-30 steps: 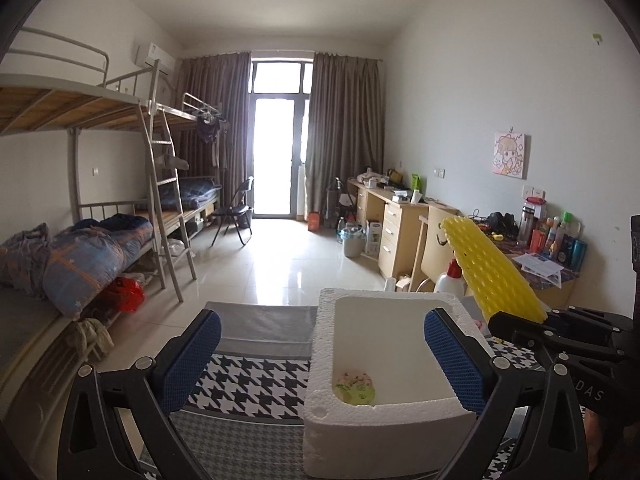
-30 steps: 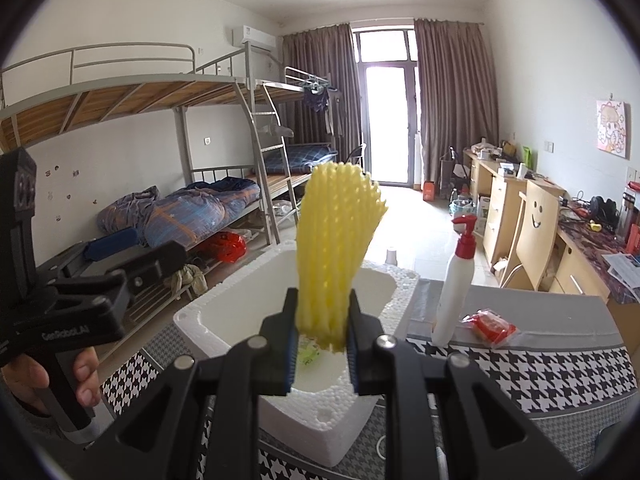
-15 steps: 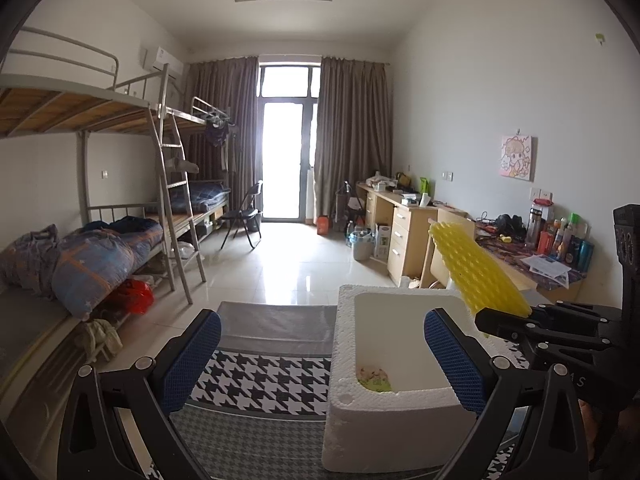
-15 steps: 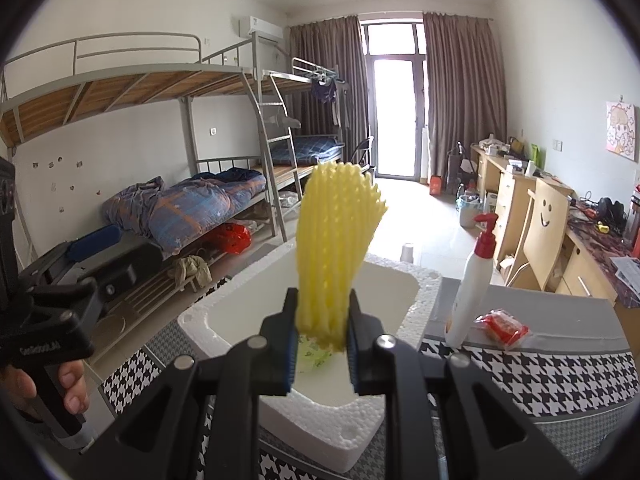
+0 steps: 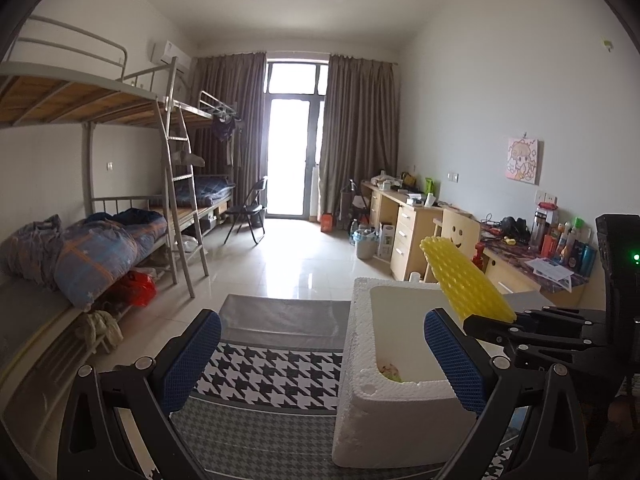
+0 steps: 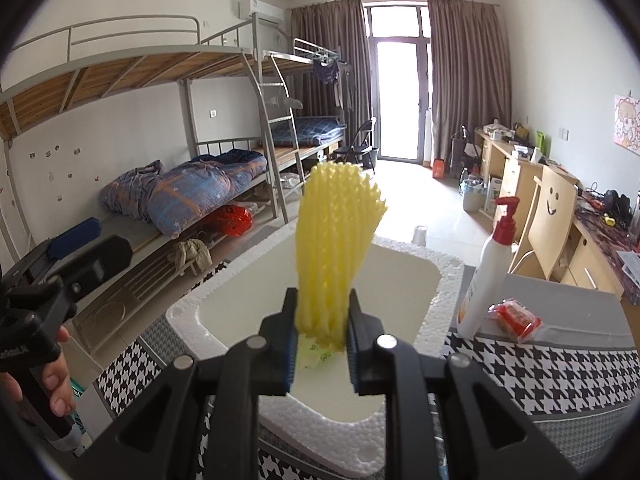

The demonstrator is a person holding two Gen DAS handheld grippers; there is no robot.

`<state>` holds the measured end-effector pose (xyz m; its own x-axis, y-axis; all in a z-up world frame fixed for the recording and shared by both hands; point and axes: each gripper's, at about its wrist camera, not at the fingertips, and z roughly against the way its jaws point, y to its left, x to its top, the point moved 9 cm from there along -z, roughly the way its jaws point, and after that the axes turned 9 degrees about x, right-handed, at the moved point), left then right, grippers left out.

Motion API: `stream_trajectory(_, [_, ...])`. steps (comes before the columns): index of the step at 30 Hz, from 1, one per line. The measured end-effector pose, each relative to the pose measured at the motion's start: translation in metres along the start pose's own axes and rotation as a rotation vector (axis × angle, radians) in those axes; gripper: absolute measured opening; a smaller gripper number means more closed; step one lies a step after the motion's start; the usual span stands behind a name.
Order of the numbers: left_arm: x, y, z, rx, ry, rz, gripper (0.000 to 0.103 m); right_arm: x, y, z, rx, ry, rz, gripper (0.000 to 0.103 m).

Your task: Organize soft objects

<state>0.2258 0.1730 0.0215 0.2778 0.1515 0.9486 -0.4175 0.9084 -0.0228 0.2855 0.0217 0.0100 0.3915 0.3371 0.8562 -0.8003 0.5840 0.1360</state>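
Observation:
My right gripper (image 6: 322, 326) is shut on a yellow foam net sleeve (image 6: 336, 248), which stands up between its blue pads above the white foam box (image 6: 434, 300). In the left wrist view the same yellow sleeve (image 5: 466, 280) slants over the box (image 5: 362, 360), held by the right gripper (image 5: 486, 322) coming in from the right. A small green and pink soft item (image 5: 392, 372) lies on the box floor. My left gripper (image 5: 320, 364) stands open and empty, its right pad near the box's front wall.
The box sits on a houndstooth cloth (image 5: 272, 368) over a grey table. A white pump bottle (image 6: 486, 268) and a red packet (image 6: 516, 316) stand right of the box. Bunk beds (image 5: 100, 240) line the left wall, desks (image 5: 404, 224) the right. A hand (image 6: 56, 380) holds the left gripper's handle.
The right gripper with the yellow sleeve has moved further over the box and sunk a little. In the left wrist view the box has shifted to the right.

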Motion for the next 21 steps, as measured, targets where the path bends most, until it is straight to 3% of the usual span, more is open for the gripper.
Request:
stream_trajectory(2, [-0.001,0.000,0.000,-0.002,0.001,0.002,0.102,-0.001,0.000,-0.002,-0.002,0.007,-0.001,0.029])
stream_trajectory(6, [-0.001,0.002,-0.001,-0.006,0.006,0.011,0.102,-0.002,0.000,-0.004,-0.011,0.008,0.002,0.070])
stream_trajectory(7, [-0.001,0.003,-0.001,-0.007,0.007,0.013,0.102,-0.001,0.001,-0.002,-0.012,0.001,0.005,0.073])
stream_trajectory(21, [0.001,0.001,0.004,-0.008,-0.003,0.008,0.102,0.000,0.006,0.010,-0.013,-0.016,0.026,0.075])
